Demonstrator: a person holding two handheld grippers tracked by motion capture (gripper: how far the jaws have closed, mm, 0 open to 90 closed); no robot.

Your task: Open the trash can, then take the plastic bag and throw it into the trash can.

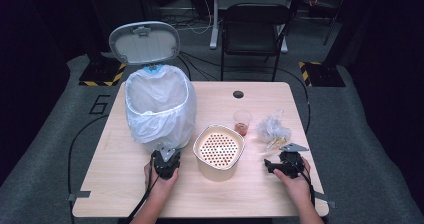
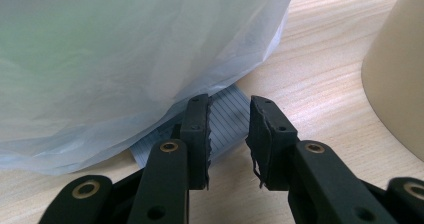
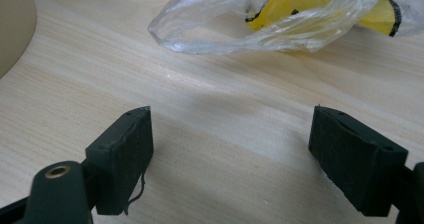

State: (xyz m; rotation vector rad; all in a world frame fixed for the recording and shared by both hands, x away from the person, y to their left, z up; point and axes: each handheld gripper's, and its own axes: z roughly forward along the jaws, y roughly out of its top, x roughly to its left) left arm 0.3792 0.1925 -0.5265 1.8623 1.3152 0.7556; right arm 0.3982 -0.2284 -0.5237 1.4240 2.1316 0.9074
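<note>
A white bin (image 1: 160,109) lined with a thin plastic bag (image 2: 125,59) stands at the table's left, its grey lid (image 1: 144,42) raised. My left gripper (image 1: 165,160) sits at the bin's foot. Its jaws (image 2: 229,134) are drawn close with a narrow gap and nothing between them, pointing at the ribbed pedal (image 2: 227,115) under the bag. A beige pot (image 1: 218,153) with a perforated insert stands mid-table, and its wall (image 2: 400,74) is to the right of the left gripper. My right gripper (image 1: 270,165) lies at the right, open (image 3: 232,149) and empty over bare wood, short of a clear bag (image 3: 280,19) that holds something yellow.
A small clear cup (image 1: 242,121) with a reddish bottom stands behind the pot, beside the crumpled clear bag (image 1: 273,129). The table has a cable hole (image 1: 238,94) near its far edge. A black chair (image 1: 255,29) stands beyond the table. Cables trail from both grippers toward the person.
</note>
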